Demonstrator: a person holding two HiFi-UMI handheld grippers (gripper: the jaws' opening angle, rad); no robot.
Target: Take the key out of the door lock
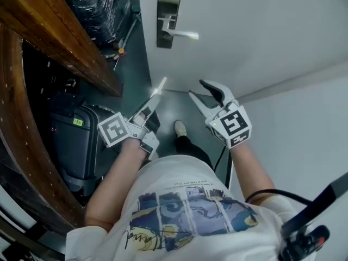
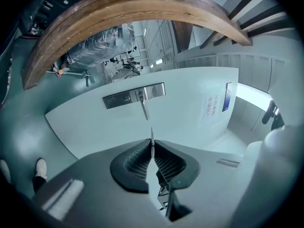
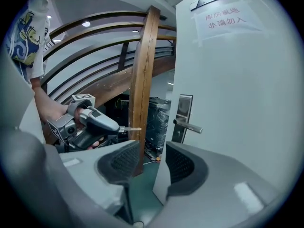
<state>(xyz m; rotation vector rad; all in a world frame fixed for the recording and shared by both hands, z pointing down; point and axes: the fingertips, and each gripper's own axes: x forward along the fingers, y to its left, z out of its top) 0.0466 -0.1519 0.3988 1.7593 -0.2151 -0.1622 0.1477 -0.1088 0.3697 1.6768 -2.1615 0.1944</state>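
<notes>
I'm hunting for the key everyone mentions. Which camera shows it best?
The right gripper view: the key pokes sideways from the left claw, clear of the door. The left gripper view sees it edge-on, a sliver; the head view shows a pale blur.

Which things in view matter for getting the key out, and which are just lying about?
Job:
- thin silver metal key, pinched in the left gripper
- silver lock plate with lever handle on the white door
- right gripper, open and empty

Lying about:
- black suitcase
- brown wooden railing
- plastic-wrapped bundle
</notes>
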